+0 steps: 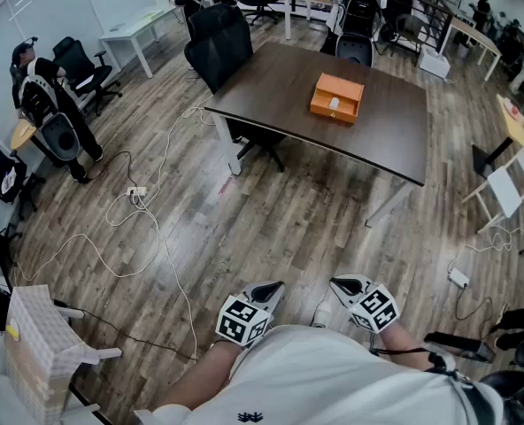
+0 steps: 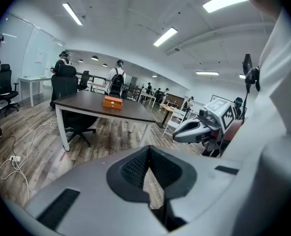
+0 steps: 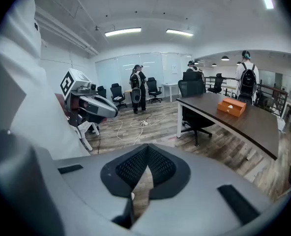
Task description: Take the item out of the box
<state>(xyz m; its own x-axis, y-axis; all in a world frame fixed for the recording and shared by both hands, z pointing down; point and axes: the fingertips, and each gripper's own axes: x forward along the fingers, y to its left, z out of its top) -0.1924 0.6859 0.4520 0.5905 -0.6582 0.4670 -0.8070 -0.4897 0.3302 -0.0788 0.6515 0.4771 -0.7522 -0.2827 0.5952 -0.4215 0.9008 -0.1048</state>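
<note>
An orange box (image 1: 336, 98) with its lid down lies on the dark brown table (image 1: 271, 82), far ahead of me across the wooden floor. Both grippers hang close to my body, well short of the table. The left gripper (image 1: 273, 288) has its jaws shut with nothing between them, tips meeting in the left gripper view (image 2: 148, 150). The right gripper (image 1: 339, 283) looks the same, shut and empty (image 3: 146, 150). In the left gripper view the box (image 2: 112, 102) is small on the table, and in the right gripper view the box (image 3: 231, 106) sits at the right.
A black office chair (image 1: 222, 42) stands at the table's left corner. White cables and a power strip (image 1: 136, 195) trail over the floor at the left. A white basket (image 1: 41, 343) sits at the lower left. People stand by desks at the room's edges.
</note>
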